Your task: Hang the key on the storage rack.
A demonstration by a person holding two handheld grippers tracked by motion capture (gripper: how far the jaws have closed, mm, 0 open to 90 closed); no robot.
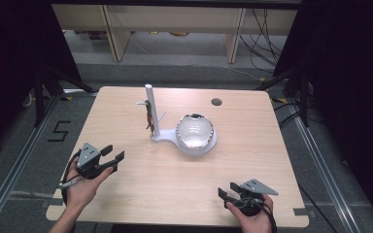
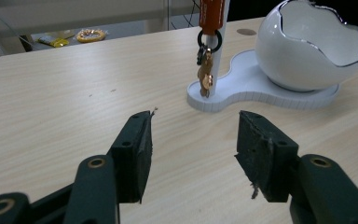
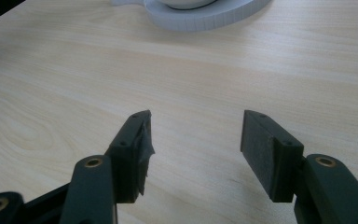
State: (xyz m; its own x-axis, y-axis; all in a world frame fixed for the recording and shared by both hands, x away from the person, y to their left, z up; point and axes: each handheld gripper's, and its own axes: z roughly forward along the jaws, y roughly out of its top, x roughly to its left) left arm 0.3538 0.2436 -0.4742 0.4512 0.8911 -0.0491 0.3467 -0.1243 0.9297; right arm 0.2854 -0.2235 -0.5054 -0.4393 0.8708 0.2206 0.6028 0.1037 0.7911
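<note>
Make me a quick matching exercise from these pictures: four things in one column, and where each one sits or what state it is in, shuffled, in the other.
Things
1. left gripper
2. white bowl
3. keychain
4. right gripper

Places or states
A. hangs from the white post of the stand
B. jaws open over bare wood near the table's left edge
C. sits on the round end of the white stand
D. jaws open near the table's front right corner

Pairs: 1-B, 2-C, 3-A, 4-D
</note>
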